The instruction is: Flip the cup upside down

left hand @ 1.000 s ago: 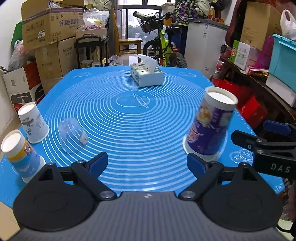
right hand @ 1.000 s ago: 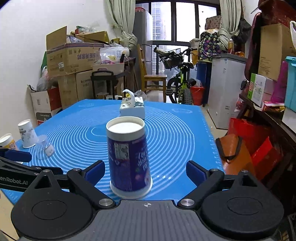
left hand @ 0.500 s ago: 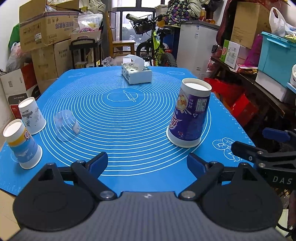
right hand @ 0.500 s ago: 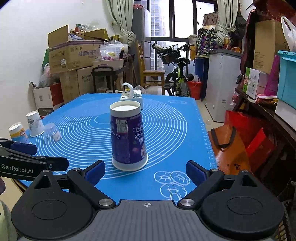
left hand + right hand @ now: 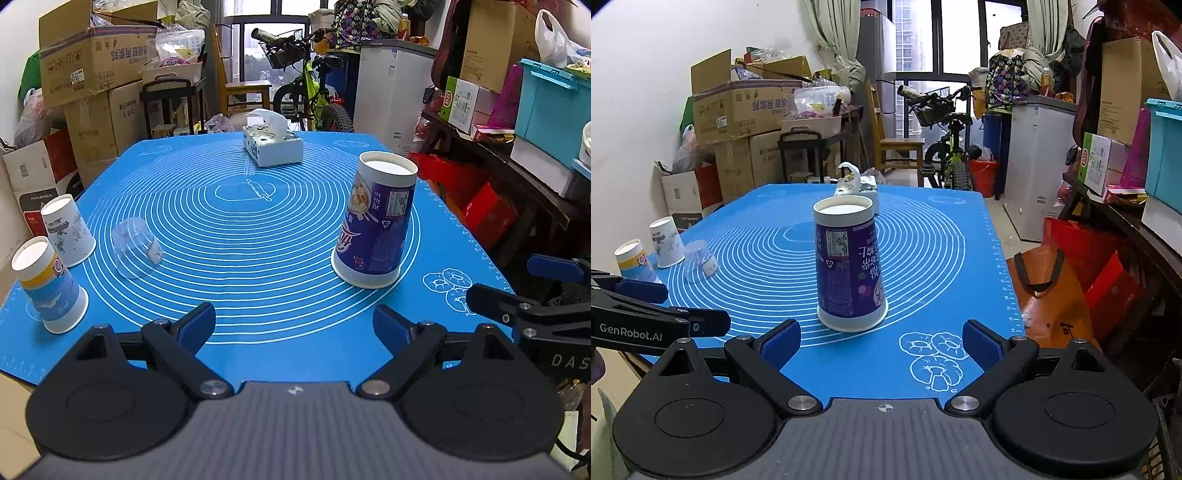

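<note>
Flip judged done: purple cup is seen mouth-down on the counter, just ahead of the right tool. Both tools are held wide open and empty, left tool included, touching nothing. No further move is judged needed beyond pulling clear.

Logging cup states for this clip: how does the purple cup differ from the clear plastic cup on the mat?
The purple cup is opaque, printed and tall; the clear plastic cup is see-through and much shorter. The purple cup stands straight on its rim near the mat's right edge; the clear one sits tilted toward the left. Both have their mouths downward on the blue mat, ungripped.
</note>
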